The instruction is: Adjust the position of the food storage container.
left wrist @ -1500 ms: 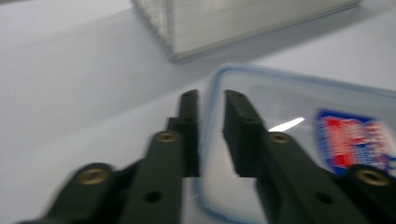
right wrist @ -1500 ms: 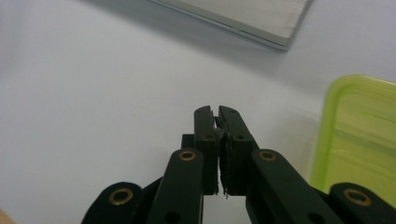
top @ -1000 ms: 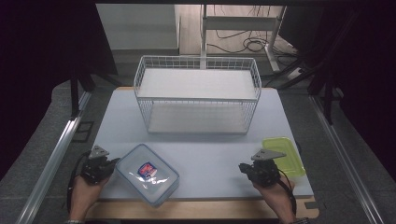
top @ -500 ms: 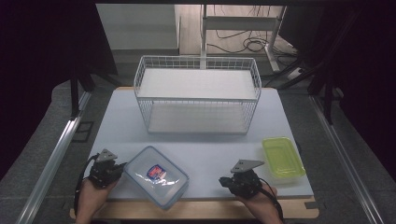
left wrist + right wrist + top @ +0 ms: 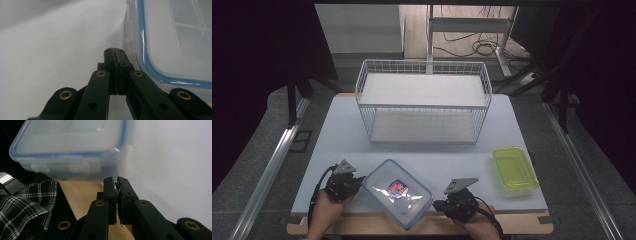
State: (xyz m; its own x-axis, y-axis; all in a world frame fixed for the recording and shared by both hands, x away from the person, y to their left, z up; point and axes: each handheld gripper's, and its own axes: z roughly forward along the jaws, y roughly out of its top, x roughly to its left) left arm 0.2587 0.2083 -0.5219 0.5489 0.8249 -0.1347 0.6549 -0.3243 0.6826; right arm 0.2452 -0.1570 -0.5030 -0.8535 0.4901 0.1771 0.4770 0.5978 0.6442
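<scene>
Seemingly we bracket the clear container, which overhangs the bench's near edge, well short of the wire basket: left tool beside it, right tool just apart. Left gripper view: jaws pressed together, empty, against the container's blue-sealed lid. Right gripper view: jaws nearly closed, empty, below the container's corner. Next, we judge, the jaws must open to grip it.

Dim surrounds, table lit bright, glare on lid, close-ups blurry.

Right gripper jaws closed, empty, over table's near edge. Blue-rimmed clear container just ahead, overhanging edge. Plaid sleeve lower left.
</scene>
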